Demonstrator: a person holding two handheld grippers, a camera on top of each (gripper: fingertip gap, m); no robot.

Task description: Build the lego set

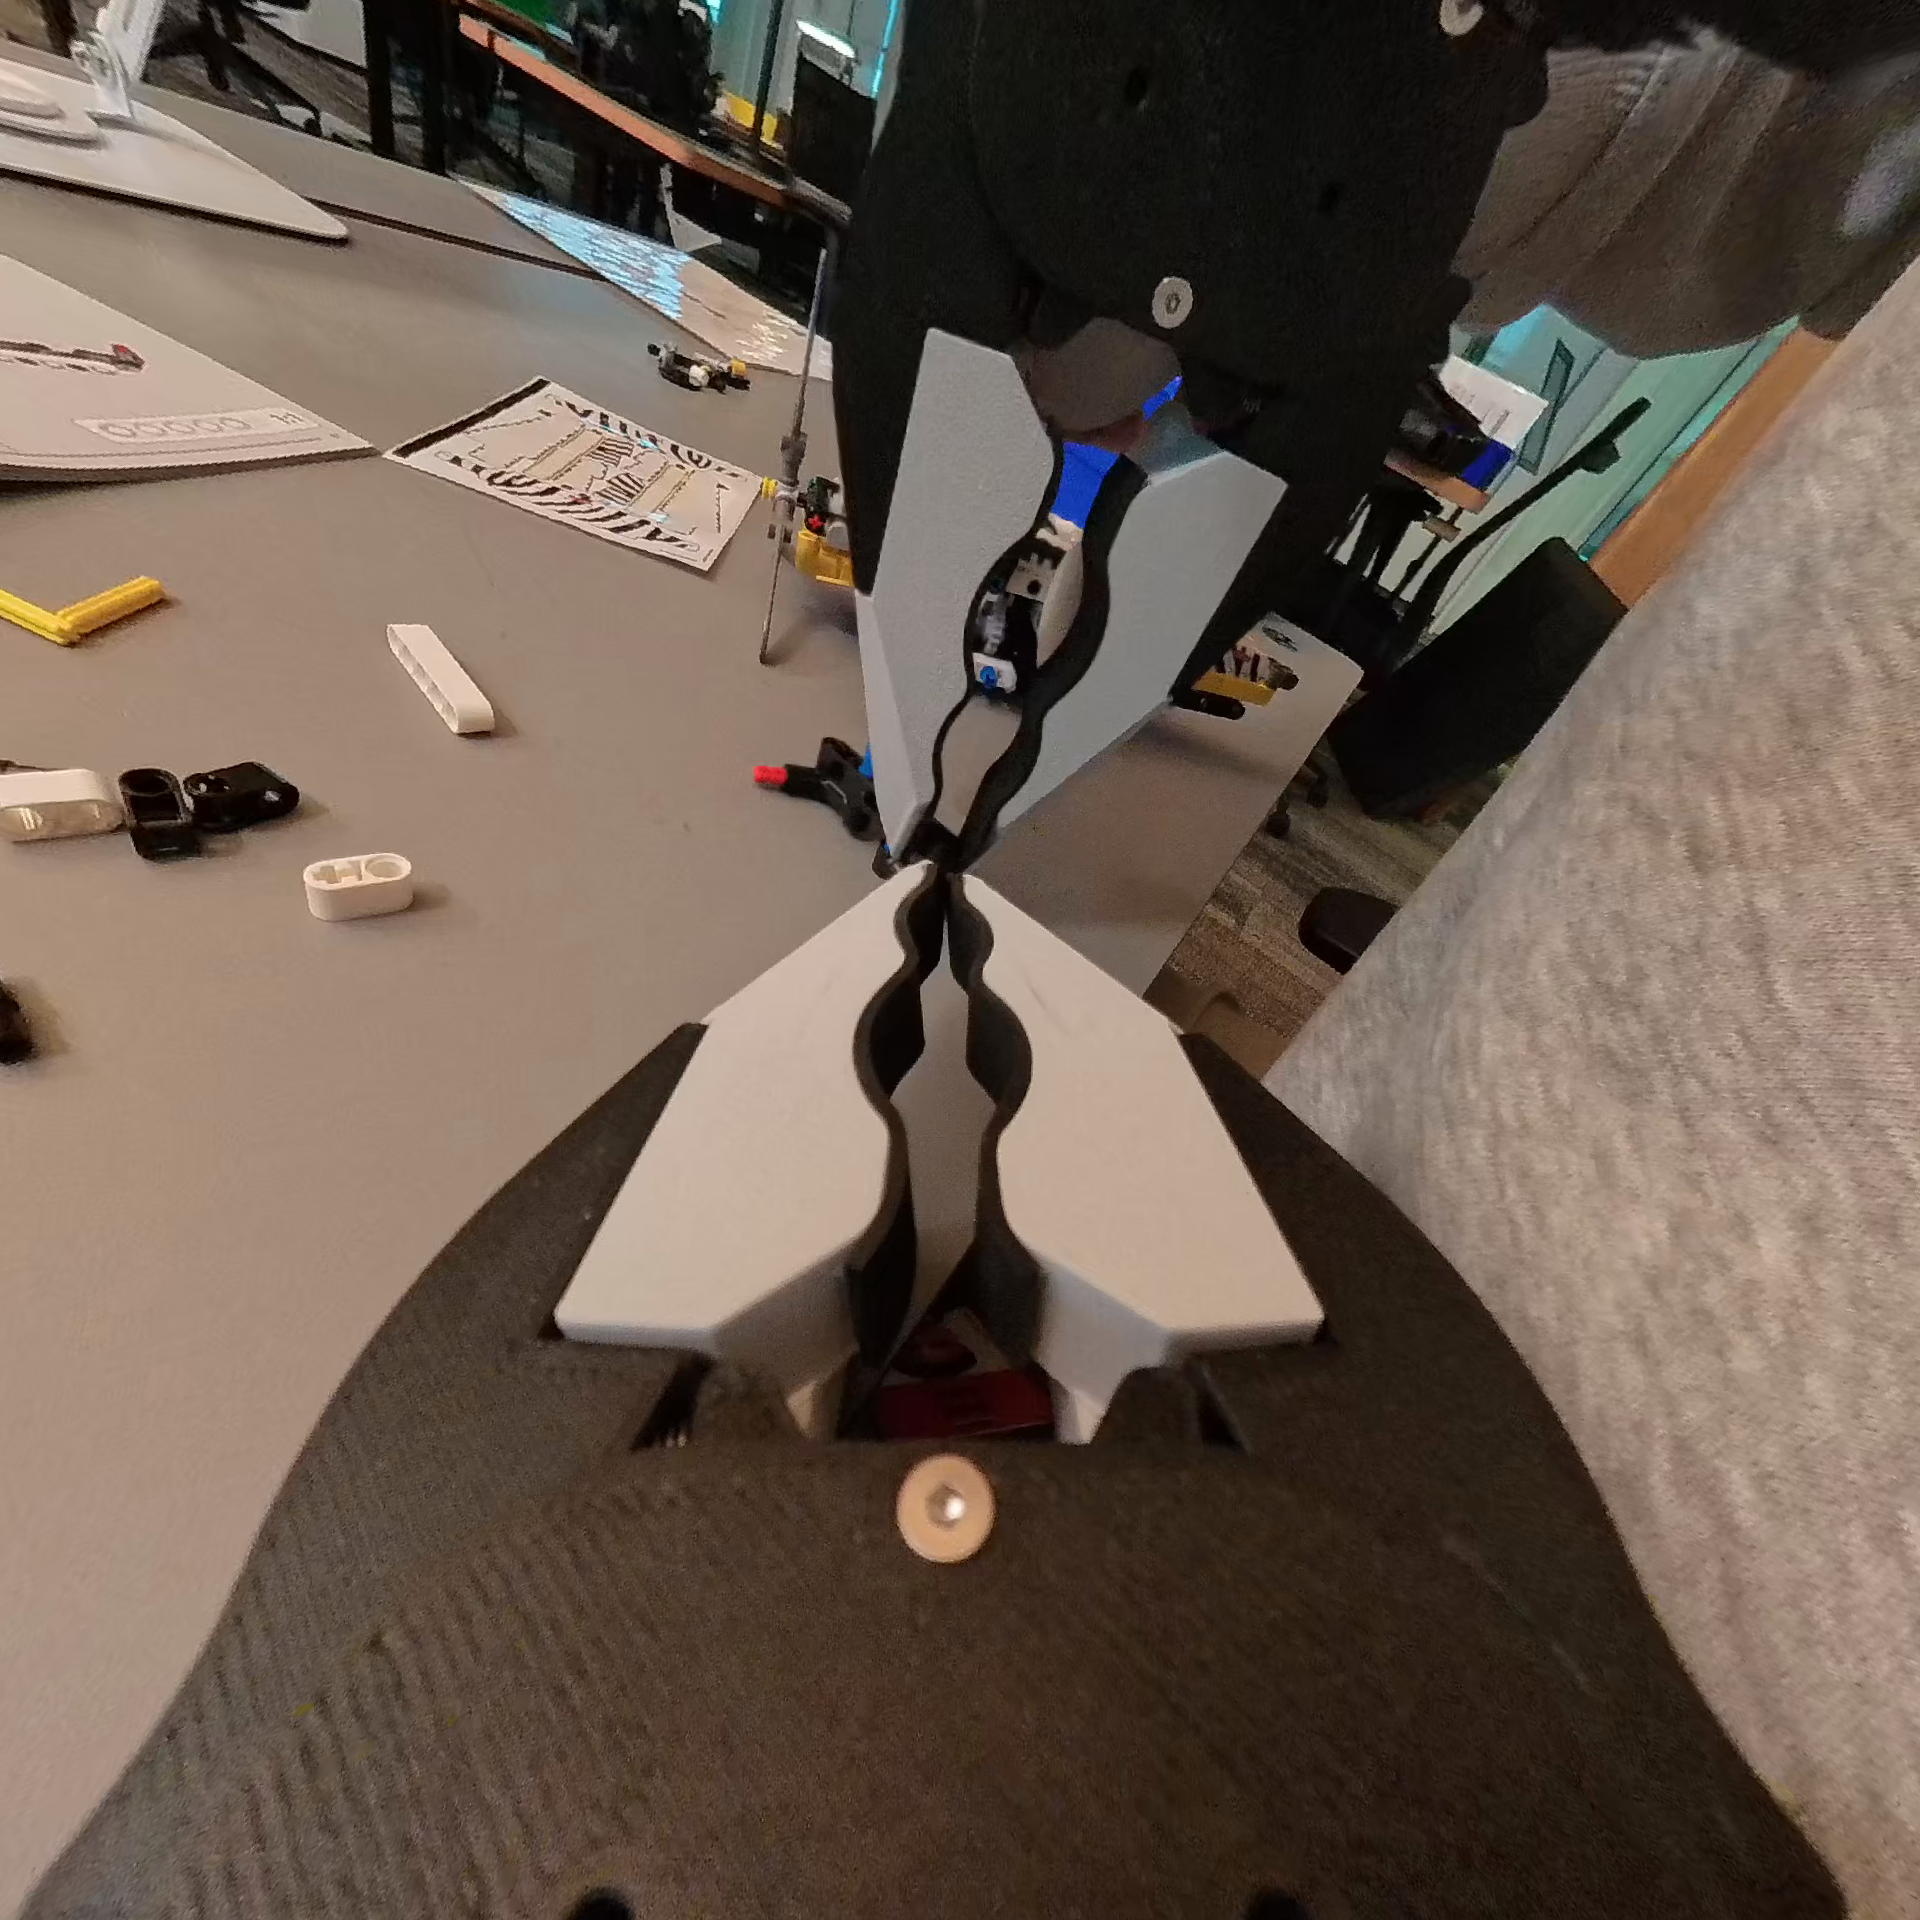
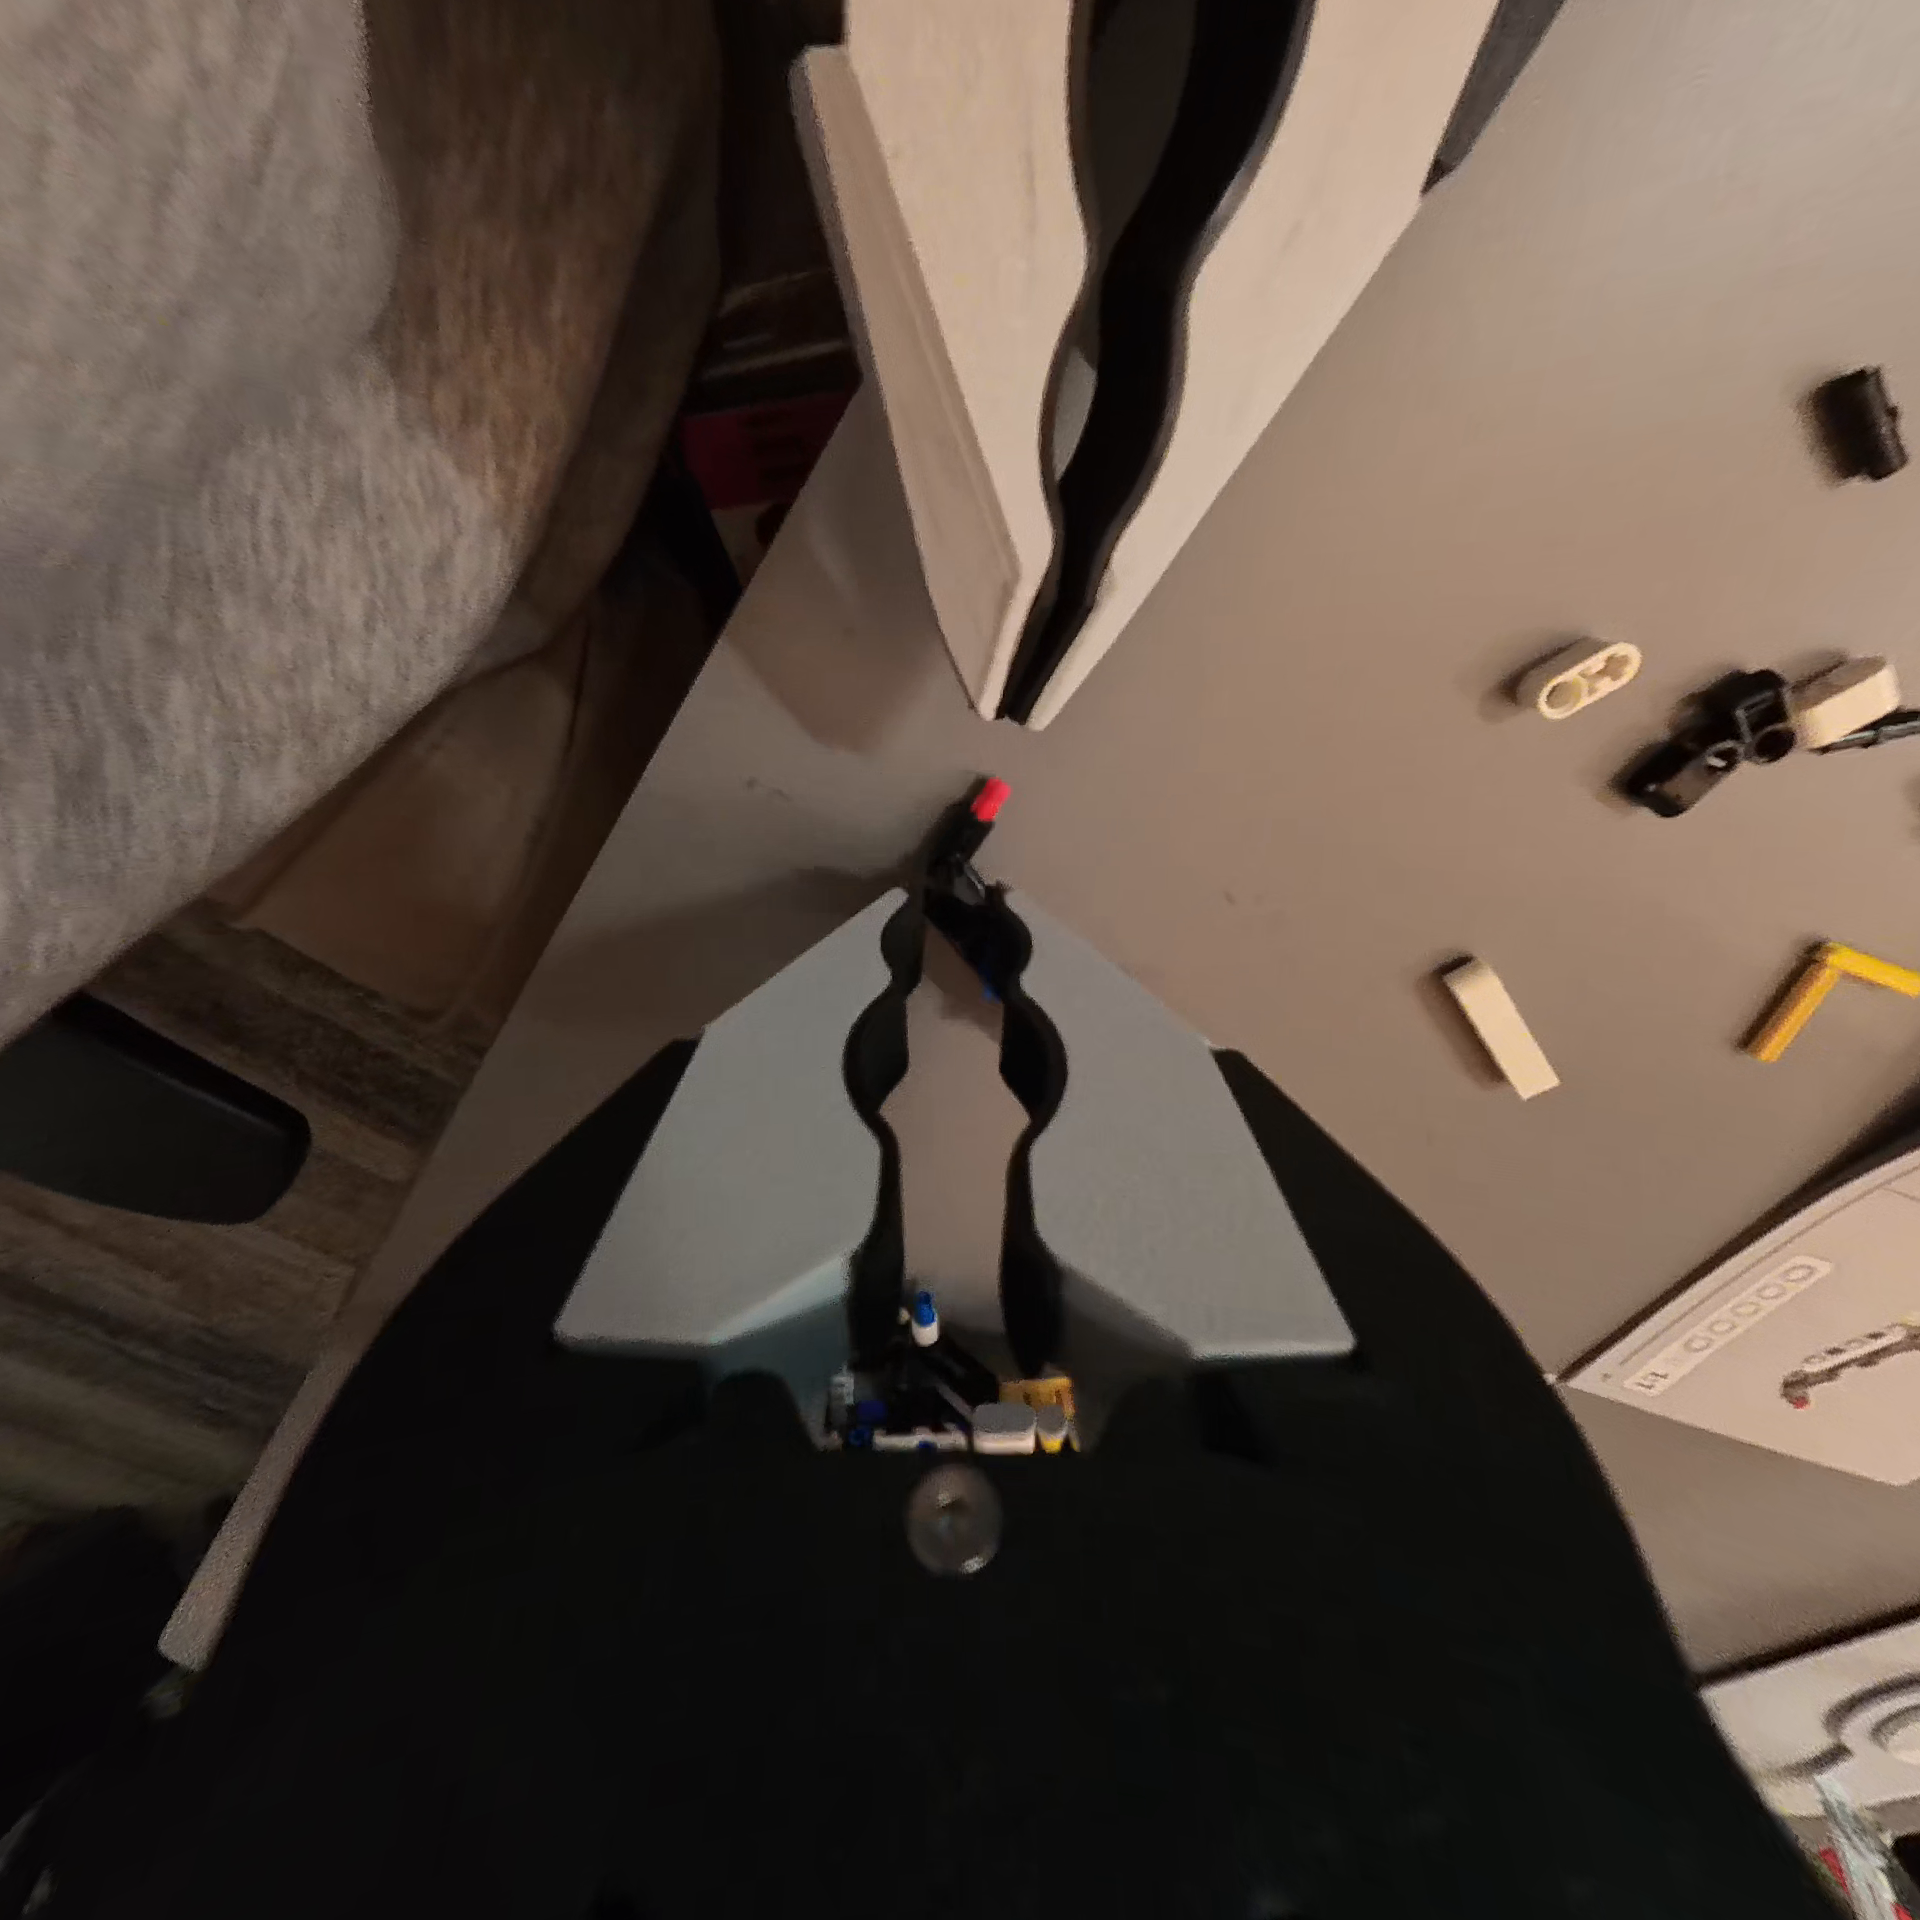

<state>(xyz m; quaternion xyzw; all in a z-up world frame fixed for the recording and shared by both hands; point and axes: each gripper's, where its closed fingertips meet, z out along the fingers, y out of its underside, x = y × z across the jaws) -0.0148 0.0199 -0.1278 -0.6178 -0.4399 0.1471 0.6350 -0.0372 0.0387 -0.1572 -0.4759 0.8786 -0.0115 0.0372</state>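
My right gripper [image 2: 956, 878] is shut on a small black lego connector [image 2: 961, 857] with a red pin [image 2: 987, 798] sticking out past its tips. In the left wrist view it [image 1: 935, 842] comes down from above, the black connector [image 1: 842, 790] and red pin [image 1: 769, 774] at its left side. My left gripper [image 1: 940, 883] is shut, tip to tip with the right one, with nothing seen between its fingers. In the right wrist view it [image 2: 1013, 717] points down at the red pin, a short gap away. Both hover over the grey table [image 1: 623, 935].
Loose pieces lie left: a white beam [image 1: 442, 677], a short white beam [image 1: 358, 886], black connectors [image 1: 208, 805], a yellow angle piece [image 1: 78, 613]. A sticker sheet [image 1: 582, 473] and booklet [image 1: 156, 416] lie farther back. A part-built model with a grey rod [image 1: 795, 468] stands behind the right gripper. The table edge [image 1: 1195, 935] and a grey sleeve [image 1: 1662, 1039] are right. My hands' fingertips stand some 4 cm from each other.
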